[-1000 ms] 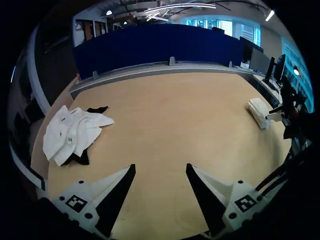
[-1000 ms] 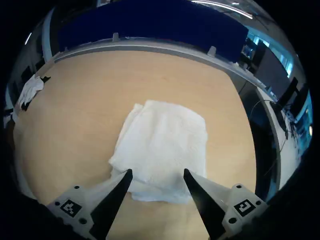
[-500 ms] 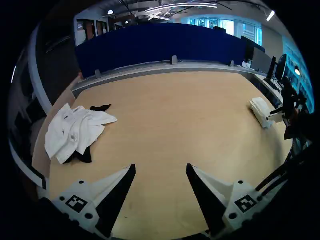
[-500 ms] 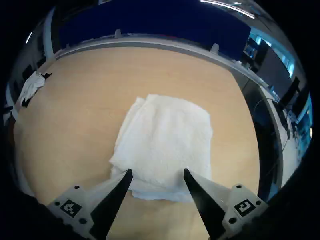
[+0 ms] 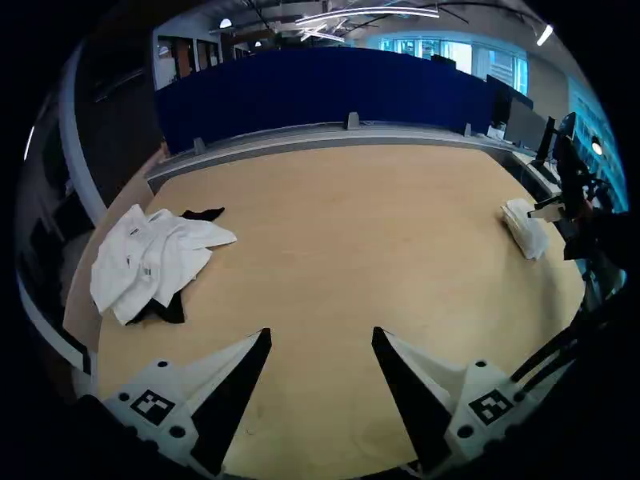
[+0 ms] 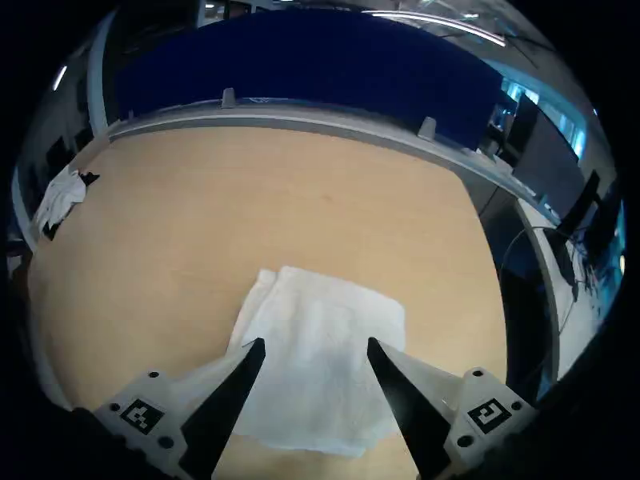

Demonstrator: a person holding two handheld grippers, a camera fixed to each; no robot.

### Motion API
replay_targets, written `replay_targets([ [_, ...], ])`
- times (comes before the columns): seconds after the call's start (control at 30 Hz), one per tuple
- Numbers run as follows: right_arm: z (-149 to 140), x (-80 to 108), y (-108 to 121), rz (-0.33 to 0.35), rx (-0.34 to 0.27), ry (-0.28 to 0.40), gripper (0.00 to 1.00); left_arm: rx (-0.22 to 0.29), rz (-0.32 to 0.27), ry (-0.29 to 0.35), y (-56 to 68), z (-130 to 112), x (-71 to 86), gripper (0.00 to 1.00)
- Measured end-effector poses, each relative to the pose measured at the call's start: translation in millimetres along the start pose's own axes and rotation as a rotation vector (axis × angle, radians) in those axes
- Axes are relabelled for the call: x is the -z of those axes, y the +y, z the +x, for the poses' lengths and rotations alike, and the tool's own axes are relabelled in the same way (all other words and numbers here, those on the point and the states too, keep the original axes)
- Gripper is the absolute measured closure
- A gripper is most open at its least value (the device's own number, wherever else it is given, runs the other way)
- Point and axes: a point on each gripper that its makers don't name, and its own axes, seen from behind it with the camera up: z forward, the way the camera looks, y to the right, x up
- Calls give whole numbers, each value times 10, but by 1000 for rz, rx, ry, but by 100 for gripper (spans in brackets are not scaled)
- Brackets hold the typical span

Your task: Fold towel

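Right tongs (image 6: 314, 344) spread wide, folded towel (image 6: 328, 320) flat on the desk (image 6: 240, 200) right between the tips. Left tongs (image 5: 320, 332) spread too, nothing in them. I'd lift straight up so no layer snags.

The left white-and-black two-finger gripper (image 5: 320, 331) points toward twelve o'clock, its jaws spread wide apart. The right white-and-black two-finger gripper (image 6: 314, 342) tilts downward, fingers likewise parted, reaching in from five and seven o'clock
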Motion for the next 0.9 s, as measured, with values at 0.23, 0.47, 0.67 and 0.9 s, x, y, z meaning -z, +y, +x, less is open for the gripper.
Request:
replay_targets([
  [0.23, 49, -214, 28, 4, -4, -27, 1, 10, 21, -5, -93, -16, 5, 7],
  [0.47, -8, -400, 27, 9, -12, -60, 1, 16, 33, -12, -126, -58, -1, 7],
  [0.67, -7, -433, 27, 13, -13, -65, 1, 18, 34, -13, -114, -64, 10, 7],
  [0.9, 76, -221, -12, 9, -9, -26, 1, 23, 29, -5, -122, -48, -12, 6],
])
